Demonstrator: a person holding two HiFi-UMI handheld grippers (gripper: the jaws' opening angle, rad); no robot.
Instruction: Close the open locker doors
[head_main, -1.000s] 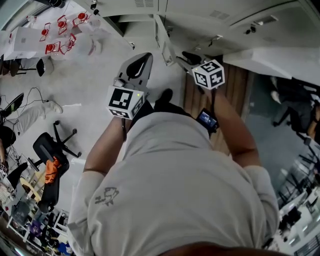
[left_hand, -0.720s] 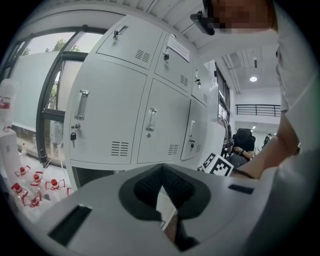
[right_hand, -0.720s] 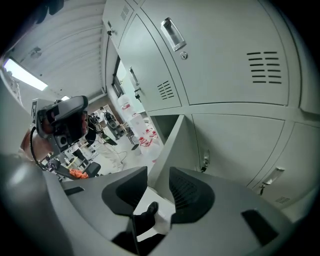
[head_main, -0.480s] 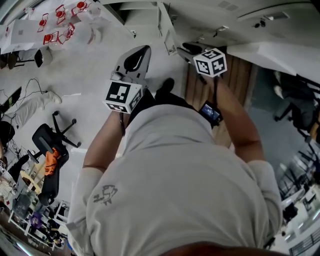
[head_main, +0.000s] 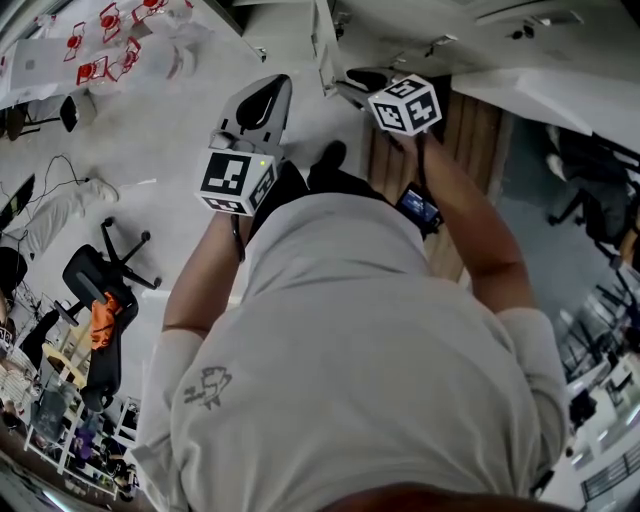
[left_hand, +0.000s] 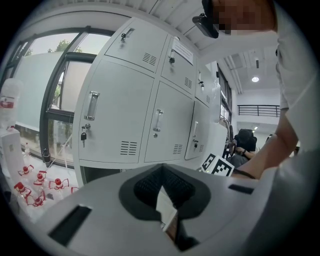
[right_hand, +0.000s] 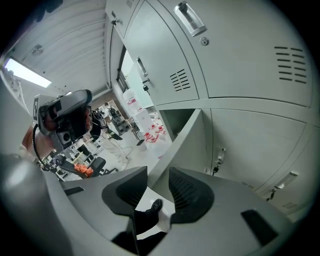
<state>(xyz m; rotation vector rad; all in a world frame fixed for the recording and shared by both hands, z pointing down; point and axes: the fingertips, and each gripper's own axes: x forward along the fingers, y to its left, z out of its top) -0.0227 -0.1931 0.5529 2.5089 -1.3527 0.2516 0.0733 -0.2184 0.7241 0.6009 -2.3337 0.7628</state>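
A bank of grey lockers (left_hand: 125, 115) stands ahead, its doors on the left shut. One lower locker door (right_hand: 182, 137) hangs open and shows edge-on; in the head view this open door (head_main: 322, 45) is at top centre. My right gripper (right_hand: 156, 172) is open, and the door's free edge runs into the gap between its fingers without the pads pressing on it. Its marker cube (head_main: 405, 105) sits just right of the door. My left gripper (left_hand: 161, 170) is shut on nothing and points at the closed lockers; in the head view the left gripper (head_main: 287, 84) is left of the door.
An office chair (head_main: 95, 290) stands at the left. Red-and-white items (head_main: 100, 60) lie on the floor by the window (left_hand: 40, 100). A wooden panel (head_main: 480, 140) is at the right. The person's shoe (right_hand: 150, 207) shows below the right jaws.
Both grippers have moved up the head view toward the lockers. The right gripper's cube has also shifted left, closer to the open door's edge.
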